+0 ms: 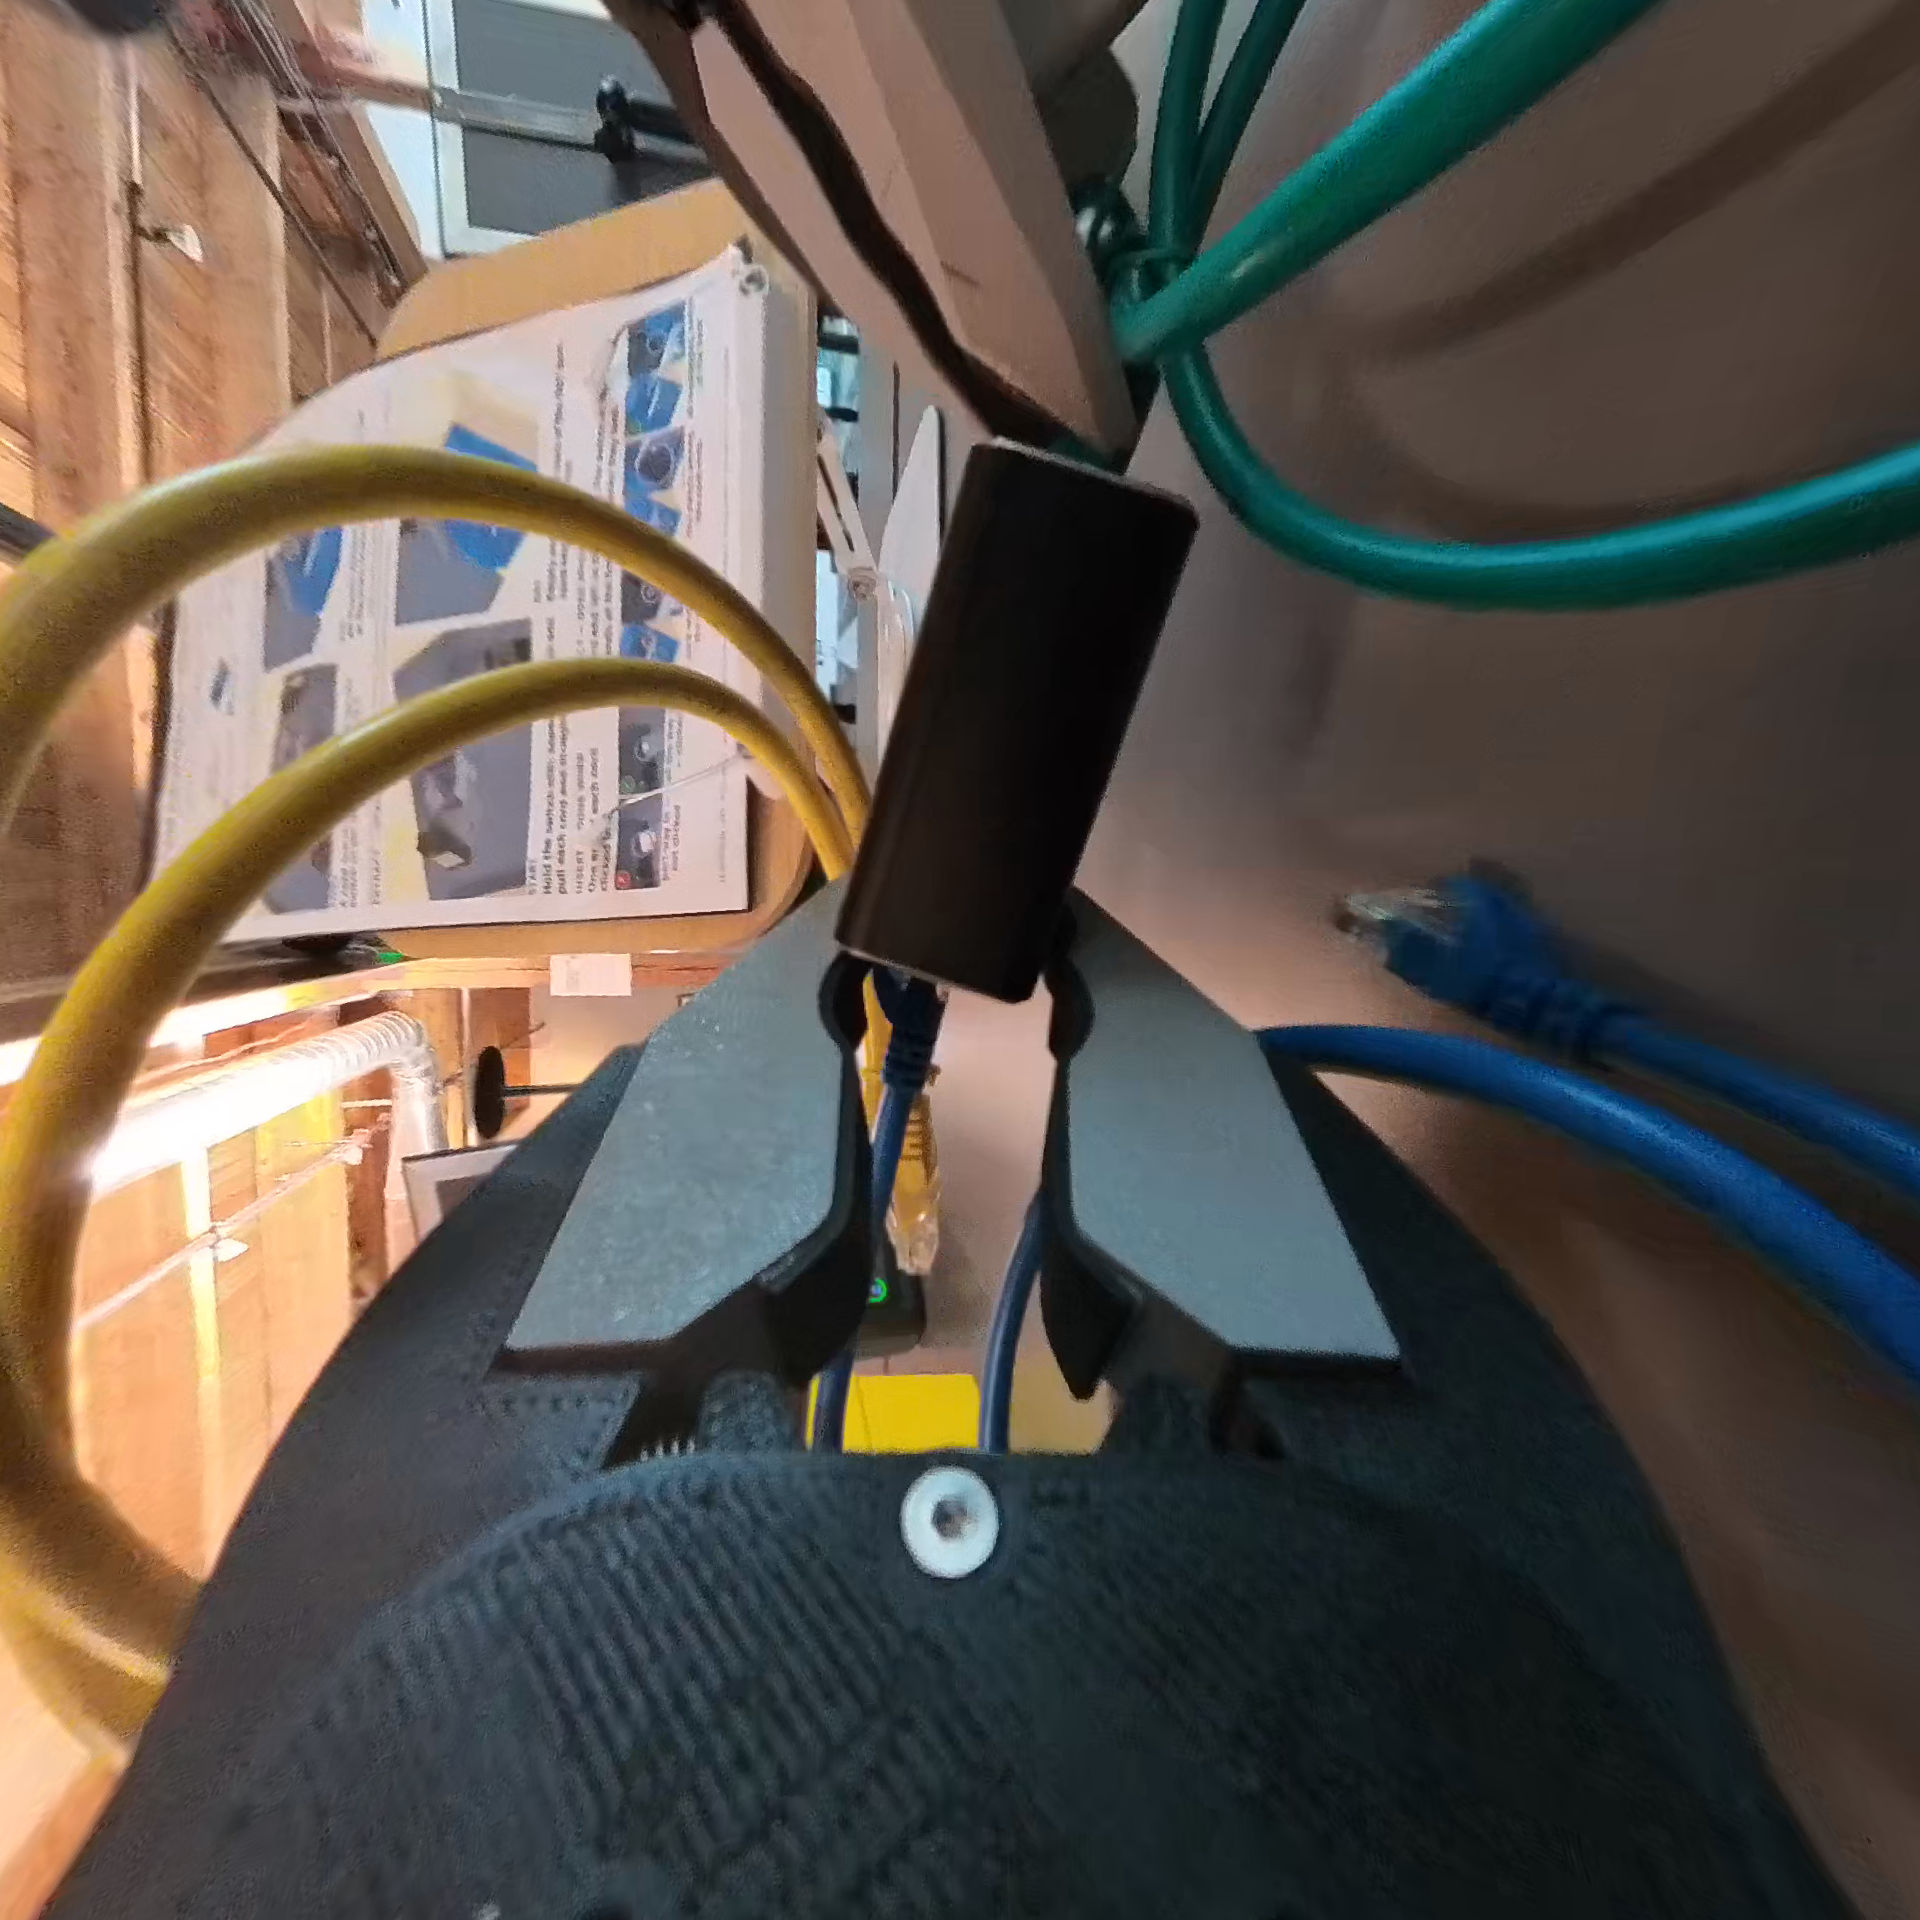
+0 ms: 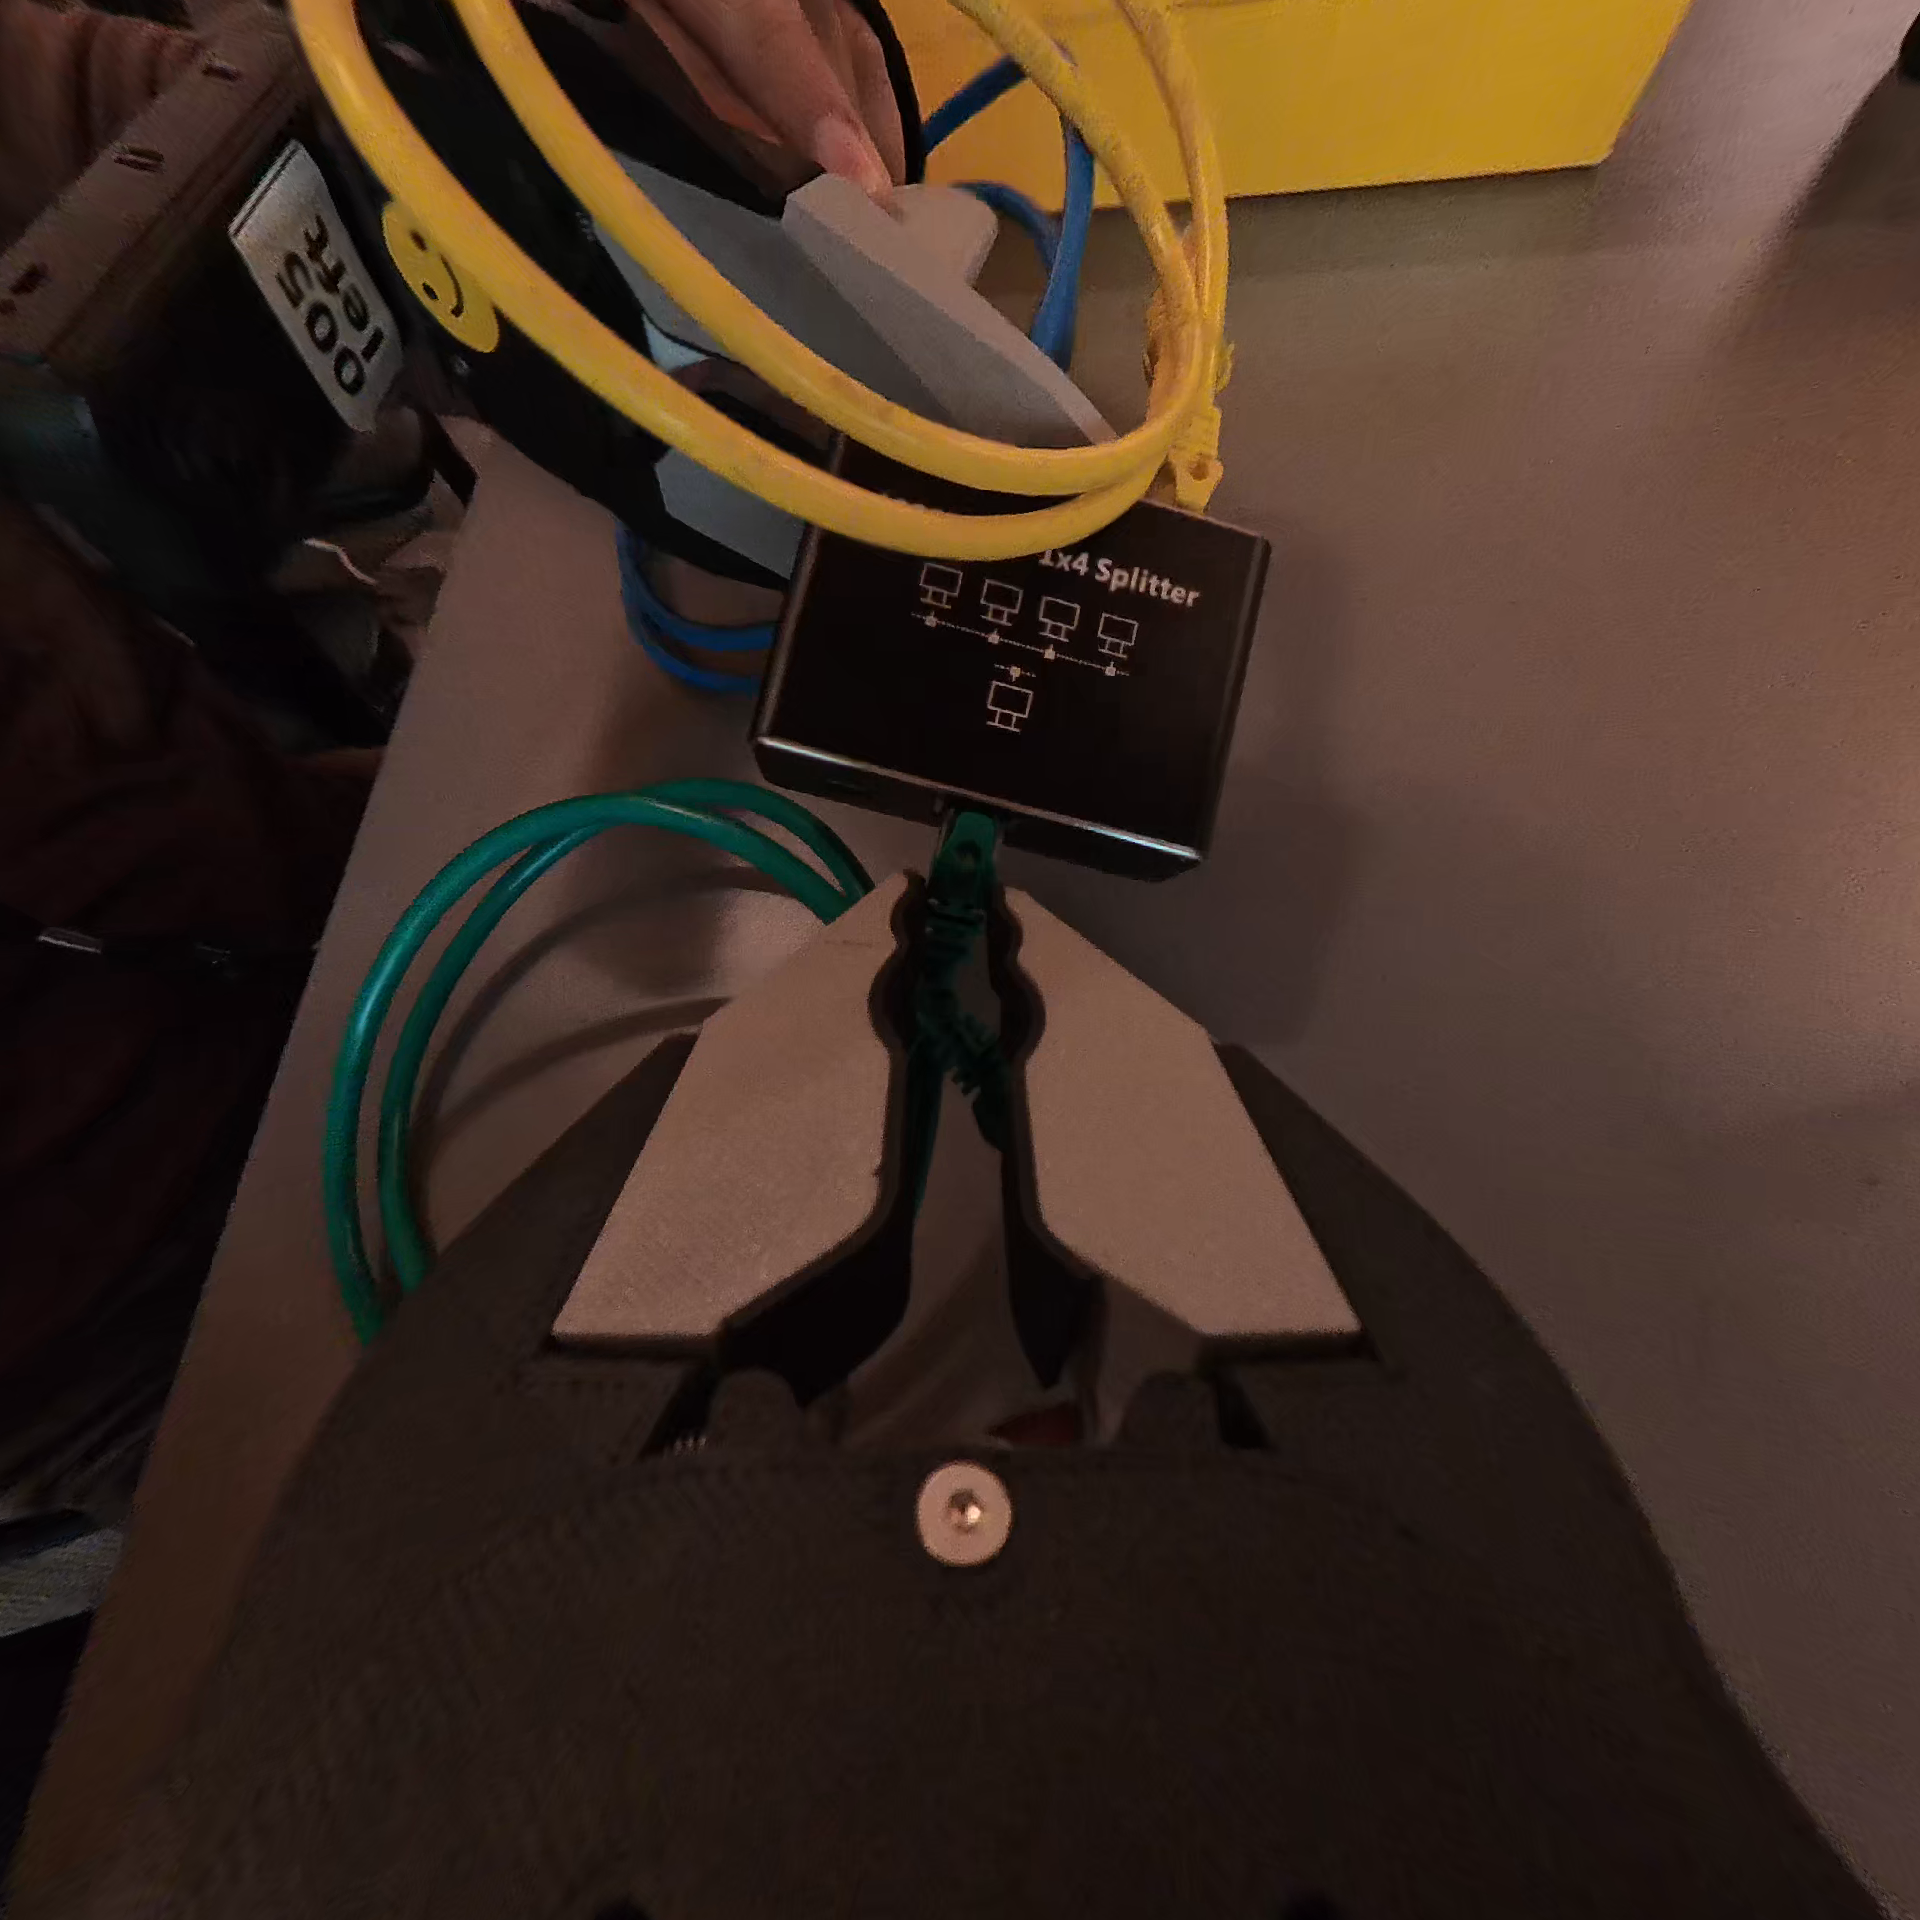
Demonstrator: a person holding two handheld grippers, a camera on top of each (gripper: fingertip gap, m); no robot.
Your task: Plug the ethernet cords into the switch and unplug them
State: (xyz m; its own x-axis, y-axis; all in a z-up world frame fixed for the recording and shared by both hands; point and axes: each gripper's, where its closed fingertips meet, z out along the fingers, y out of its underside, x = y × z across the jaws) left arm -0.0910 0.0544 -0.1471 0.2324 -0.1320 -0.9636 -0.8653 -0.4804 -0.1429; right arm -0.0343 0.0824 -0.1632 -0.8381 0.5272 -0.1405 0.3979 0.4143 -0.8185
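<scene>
Left claw [image 1: 951,997] clamped on black switch [image 1: 1013,717]; right claw [image 2: 951,925] pinching green cord [image 2: 956,966], seen only from right wrist.

A yellow bin [image 2: 1351,94] sits beyond an illustrated sheet [image 1: 468,644].

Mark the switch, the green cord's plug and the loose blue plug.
switch [image 2: 1013,665], right wrist view, on its black top face.
green cord's plug [image 2: 961,883], right wrist view, on the boot at the switch's near port.
loose blue plug [image 1: 1455,935], left wrist view, on its blue boot.
</scene>
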